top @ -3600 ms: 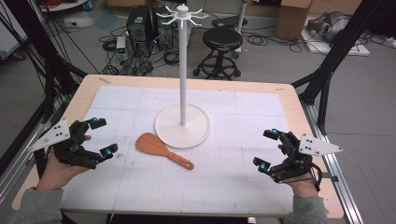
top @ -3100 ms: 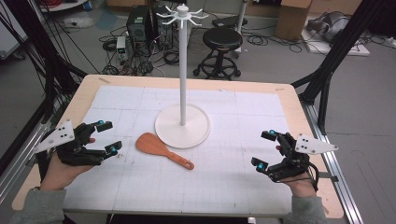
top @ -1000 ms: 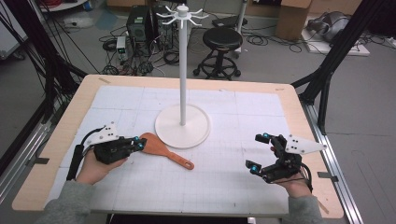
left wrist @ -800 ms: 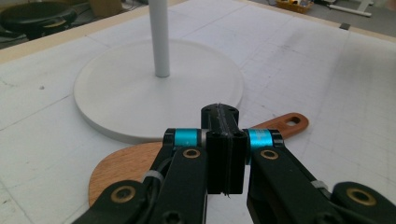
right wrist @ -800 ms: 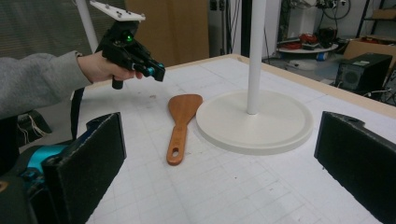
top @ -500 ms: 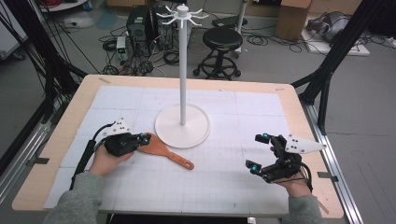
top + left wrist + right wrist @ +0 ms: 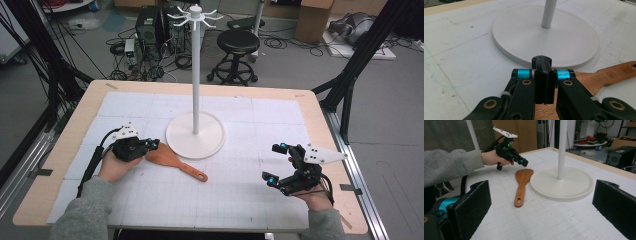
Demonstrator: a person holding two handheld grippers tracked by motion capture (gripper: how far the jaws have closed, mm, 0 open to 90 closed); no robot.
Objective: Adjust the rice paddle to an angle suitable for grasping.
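Note:
A wooden spatula [image 7: 172, 160] lies flat on the white mat just left of the stand's round base, blade toward the left, handle toward the front right. My left gripper [image 7: 155, 144] is shut with nothing between its jaws, tips just above the blade's left edge. In the left gripper view the closed tips [image 7: 541, 61] point at the base [image 7: 544, 42], with the spatula [image 7: 609, 75] beneath and to the right. The right gripper view has the spatula [image 7: 522, 185] lying free and the left gripper [image 7: 524, 162] hovering over its blade. My right gripper [image 7: 273, 162] stands open at the front right.
A tall white stand [image 7: 196, 75] with hooked arms on top rises from a round base [image 7: 195, 135] at the table's middle. The wooden table edge [image 7: 65, 145] frames the white mat. A stool and cables sit on the floor behind the table.
My left gripper shut its jaws, then moved right and down from the table's left side to the spatula's blade. The right hand shifted slightly inward earlier and has since held still.

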